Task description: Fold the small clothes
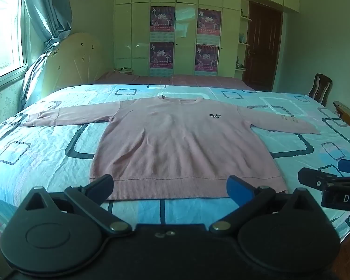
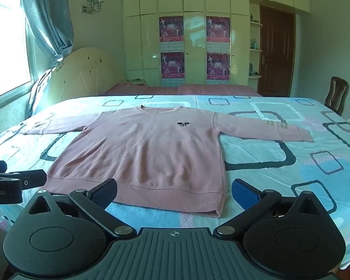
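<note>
The pink sweater [image 1: 175, 140] lies flat on the bed [image 1: 46, 154] at twelve o'clock (sleeves out), both hand-held grippers, left [image 1: 170, 186] and right [image 2: 173, 191], wide open and holding nothing.

Left wrist view: mounted behind the left gripper [image 1: 170, 186], tilted downward, facing 12 o'clock across the bed [image 1: 46, 154] toward the wardrobe [image 1: 175, 35]. Right wrist view: behind the right gripper [image 2: 175, 192], same heading, close alongside. Both sit near the sweater [image 1: 179, 140] hem; shared field covers sweater, bed, wardrobe, and each other's gripper at the frame edge
</note>
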Tool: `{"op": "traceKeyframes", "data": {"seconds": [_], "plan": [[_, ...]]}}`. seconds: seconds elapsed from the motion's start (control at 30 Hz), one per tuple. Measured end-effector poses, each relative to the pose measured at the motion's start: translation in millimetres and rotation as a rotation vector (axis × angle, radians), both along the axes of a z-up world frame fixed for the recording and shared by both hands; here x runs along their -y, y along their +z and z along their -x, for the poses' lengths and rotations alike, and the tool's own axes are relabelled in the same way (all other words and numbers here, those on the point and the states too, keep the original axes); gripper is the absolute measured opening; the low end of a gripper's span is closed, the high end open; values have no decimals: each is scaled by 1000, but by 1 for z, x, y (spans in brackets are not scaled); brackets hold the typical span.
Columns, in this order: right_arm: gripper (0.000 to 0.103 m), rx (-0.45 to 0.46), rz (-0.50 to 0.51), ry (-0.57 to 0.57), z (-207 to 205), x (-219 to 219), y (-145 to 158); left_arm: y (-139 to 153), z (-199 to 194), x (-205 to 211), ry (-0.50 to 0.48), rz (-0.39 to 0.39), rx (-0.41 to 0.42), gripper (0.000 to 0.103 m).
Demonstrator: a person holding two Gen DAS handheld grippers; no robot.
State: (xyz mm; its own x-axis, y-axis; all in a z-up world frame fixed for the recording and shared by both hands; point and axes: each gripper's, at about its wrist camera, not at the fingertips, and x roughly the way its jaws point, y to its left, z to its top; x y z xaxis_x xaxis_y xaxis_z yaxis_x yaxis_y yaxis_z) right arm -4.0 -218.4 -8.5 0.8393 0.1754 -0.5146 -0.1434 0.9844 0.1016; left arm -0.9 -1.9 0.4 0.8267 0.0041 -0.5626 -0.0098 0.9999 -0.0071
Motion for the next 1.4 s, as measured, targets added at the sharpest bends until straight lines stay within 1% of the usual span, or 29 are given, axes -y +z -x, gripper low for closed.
{"op": "traceKeyframes", "data": {"seconds": [1.4], "plan": [[103,12,14,19,-1,-11,5,-1,1,-9,0,-2,6,102]]}}
